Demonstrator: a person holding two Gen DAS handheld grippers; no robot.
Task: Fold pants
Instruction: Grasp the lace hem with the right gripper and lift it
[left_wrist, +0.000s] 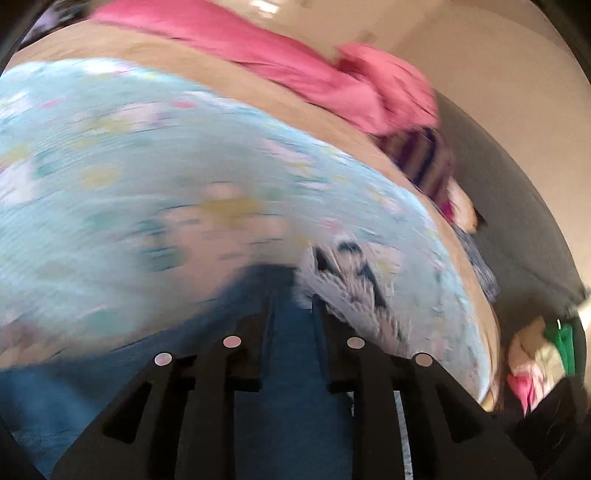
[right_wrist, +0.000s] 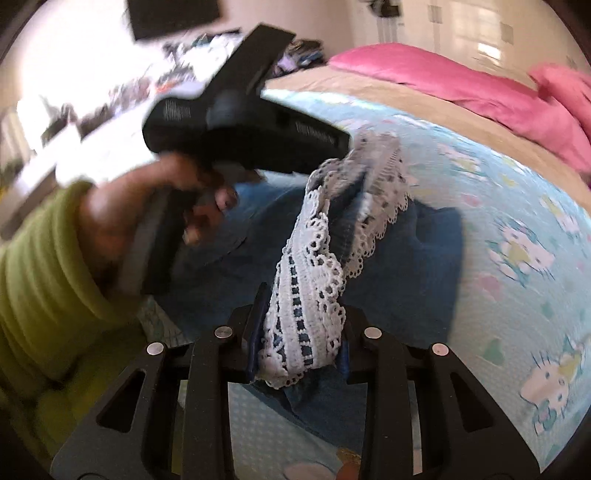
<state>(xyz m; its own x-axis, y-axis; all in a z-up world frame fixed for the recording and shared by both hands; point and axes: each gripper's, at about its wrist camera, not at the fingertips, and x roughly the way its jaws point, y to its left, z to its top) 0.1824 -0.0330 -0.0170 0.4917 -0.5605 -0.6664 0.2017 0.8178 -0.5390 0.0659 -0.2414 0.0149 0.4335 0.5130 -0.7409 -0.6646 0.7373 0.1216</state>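
No text, label, brand or number is legible in either view.

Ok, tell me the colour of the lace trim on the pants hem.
White lace trim on blue denim pants, clearest in the right wrist view.

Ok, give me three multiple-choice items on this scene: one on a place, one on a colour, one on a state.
1. The blue pants lie on:
A a wooden floor
B a light blue cartoon-cat bedspread
C a chair

2. The bedding at the far side of the bed is:
A pink
B black
C orange

3. The right gripper is:
A open and empty
B shut on the lace-trimmed hem
C out of view

Key: B, the print surrounds the denim; A, pink folds show there; B, lace sits pinched between its fingers.
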